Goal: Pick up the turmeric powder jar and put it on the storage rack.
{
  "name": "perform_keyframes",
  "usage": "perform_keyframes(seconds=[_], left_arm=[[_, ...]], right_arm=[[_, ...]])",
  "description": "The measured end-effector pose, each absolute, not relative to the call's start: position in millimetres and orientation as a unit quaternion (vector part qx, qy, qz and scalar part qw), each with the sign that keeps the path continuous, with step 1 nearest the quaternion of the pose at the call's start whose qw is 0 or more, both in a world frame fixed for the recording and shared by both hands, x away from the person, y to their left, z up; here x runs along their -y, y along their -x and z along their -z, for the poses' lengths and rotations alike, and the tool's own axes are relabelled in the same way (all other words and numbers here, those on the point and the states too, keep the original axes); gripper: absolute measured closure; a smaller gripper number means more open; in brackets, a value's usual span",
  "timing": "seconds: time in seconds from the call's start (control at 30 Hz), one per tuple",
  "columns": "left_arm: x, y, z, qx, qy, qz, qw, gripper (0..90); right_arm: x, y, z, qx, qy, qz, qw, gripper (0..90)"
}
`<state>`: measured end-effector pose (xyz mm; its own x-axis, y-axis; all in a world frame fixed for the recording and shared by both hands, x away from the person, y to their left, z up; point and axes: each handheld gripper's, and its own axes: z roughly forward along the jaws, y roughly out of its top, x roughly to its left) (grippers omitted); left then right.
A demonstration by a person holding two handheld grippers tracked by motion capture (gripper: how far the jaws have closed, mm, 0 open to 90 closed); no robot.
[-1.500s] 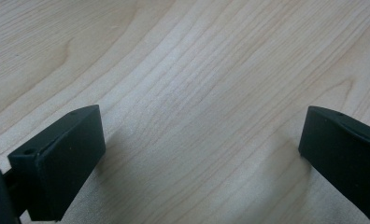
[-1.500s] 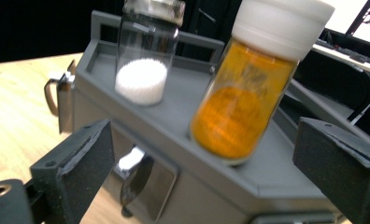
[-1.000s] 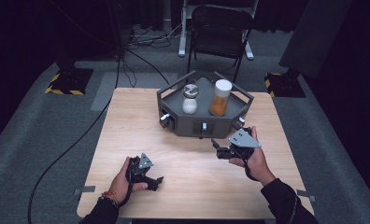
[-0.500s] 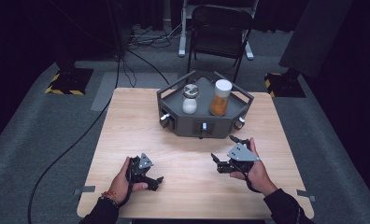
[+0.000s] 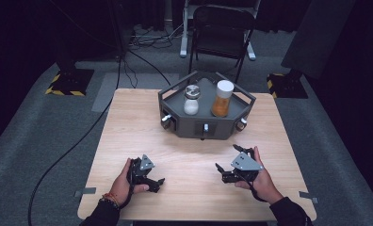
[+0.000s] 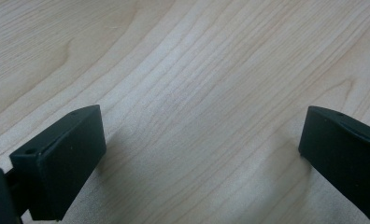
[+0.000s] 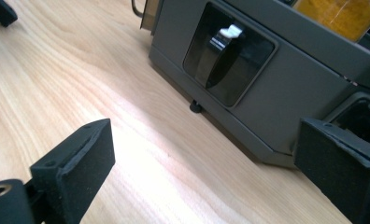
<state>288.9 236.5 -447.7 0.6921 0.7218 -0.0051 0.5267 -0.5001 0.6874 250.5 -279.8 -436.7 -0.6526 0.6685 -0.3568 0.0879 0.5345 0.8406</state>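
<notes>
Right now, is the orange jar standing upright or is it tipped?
Upright. The orange jar stands on its base in the grey tray, white lid on top, beside the salt shaker.

Wooden table [image 5: 137,122] bears grey rack [image 5: 222,126].

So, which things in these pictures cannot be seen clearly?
- Orange-filled jar, right gripper view: cut off by the top edge.
- Recesses in the grey rack, high view: knobs too small to identify.
- Right gripper, right gripper view: right jaw cut off by the frame edge.
- Left gripper, left gripper view: jaw bases cut off below.
</notes>
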Motion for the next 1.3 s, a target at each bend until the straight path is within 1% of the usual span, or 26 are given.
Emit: perform_keyframes(seconds=[0.87, 1.3], left_arm=[[-236, -289, 448, -0.366, -0.854, -0.143, 0.341, 0.2], [-236, -289, 448, -0.366, -0.854, -0.143, 0.341, 0.2]], right_arm=[[317, -244, 450, -0.832, -0.259, -0.358, 0.335, 5.4], [328, -247, 452, -0.838, -0.285, -0.347, 0.31, 5.3]])
